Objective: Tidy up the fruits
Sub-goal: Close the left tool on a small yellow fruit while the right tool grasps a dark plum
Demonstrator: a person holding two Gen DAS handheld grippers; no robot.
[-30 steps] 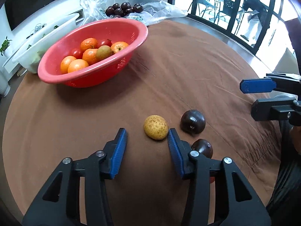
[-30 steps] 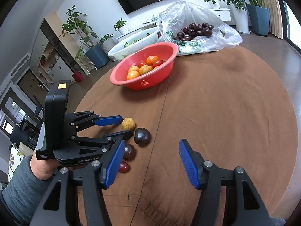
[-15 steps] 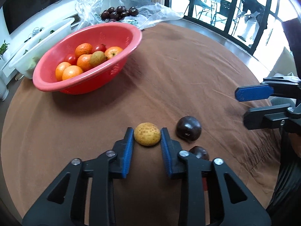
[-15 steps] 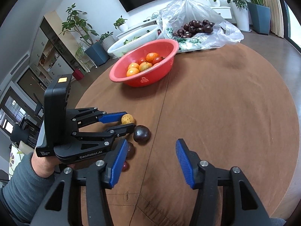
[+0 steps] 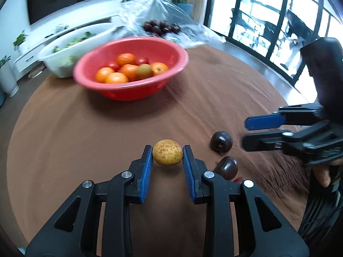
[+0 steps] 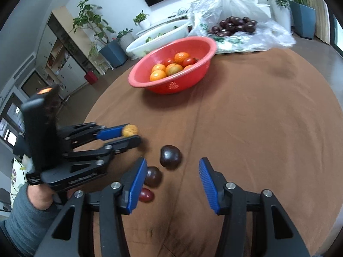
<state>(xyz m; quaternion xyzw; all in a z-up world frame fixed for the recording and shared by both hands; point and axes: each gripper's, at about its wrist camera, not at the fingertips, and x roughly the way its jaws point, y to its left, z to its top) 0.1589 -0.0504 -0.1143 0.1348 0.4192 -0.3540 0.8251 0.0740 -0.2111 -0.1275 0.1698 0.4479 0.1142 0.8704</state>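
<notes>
- Your right gripper (image 6: 172, 180) has just been closing; its blue pads are apart, nothing between them.
- Beyond it lie two dark fruits (image 6: 170, 156) and a small red one (image 6: 146, 194).
- Your left gripper (image 6: 134, 133) pinches a yellow-brown fruit (image 6: 130, 130), seemingly clear of the brown tablecloth (image 6: 246, 128).
- The red bowl (image 6: 171, 85) holds oranges.

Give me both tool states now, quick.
Left tool: shut on the speckled yellow-brown fruit.
Right tool: open, holding nothing, jaws just been closing.

Basin (image 5: 171, 49) of fruit at table's (image 5: 64, 128) far side; tub (image 5: 53, 51) left of it, bag (image 5: 163, 21) behind. Three loose fruits near front, right of left gripper (image 5: 167, 153) holding fruit (image 5: 167, 152).
</notes>
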